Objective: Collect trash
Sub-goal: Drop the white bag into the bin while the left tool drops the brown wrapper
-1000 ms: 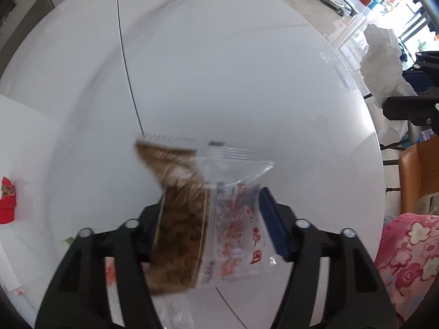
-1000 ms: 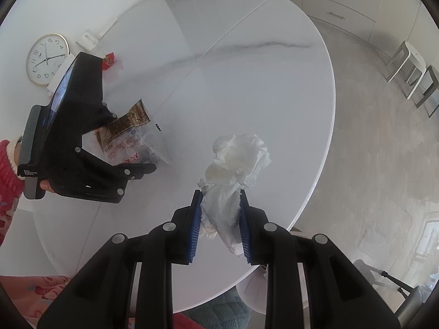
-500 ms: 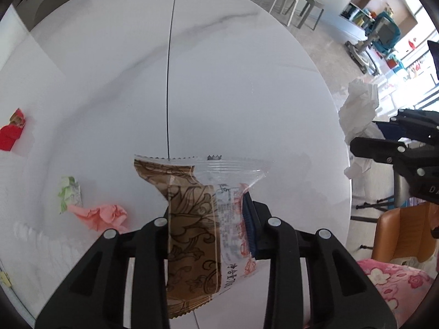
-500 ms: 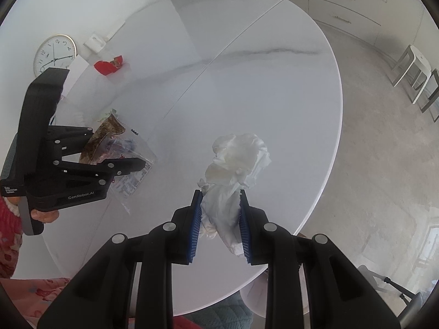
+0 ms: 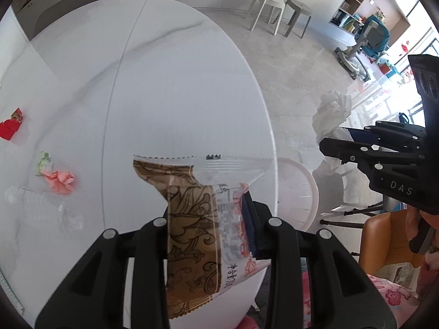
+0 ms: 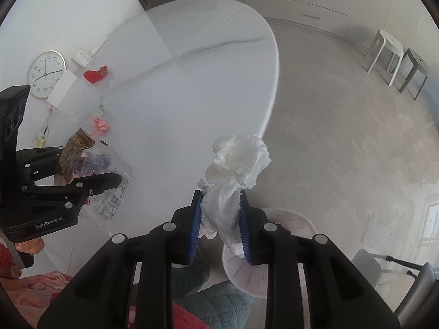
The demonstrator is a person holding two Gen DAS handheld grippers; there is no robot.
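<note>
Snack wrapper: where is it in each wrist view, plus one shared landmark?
Left wrist: snack wrapper at bottom centre, clamped in the left tongs.
Right wrist: at the left edge, mid-height, in the same tongs.
Shared landmark: red wrapper on the white table.

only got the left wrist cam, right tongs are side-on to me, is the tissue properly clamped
Observer: Yes. The right wrist view shows both blue pads of the right tongs pressing on the tissue.
Operator: where's the bin from there
Observer: The white bin sits just past the table edge, right under the tissue's lower end in that view.
Operator: anything past the red wrapper on my left
Observer: A round clock; I can't tell whether it lies flat or hangs on a wall.
</note>
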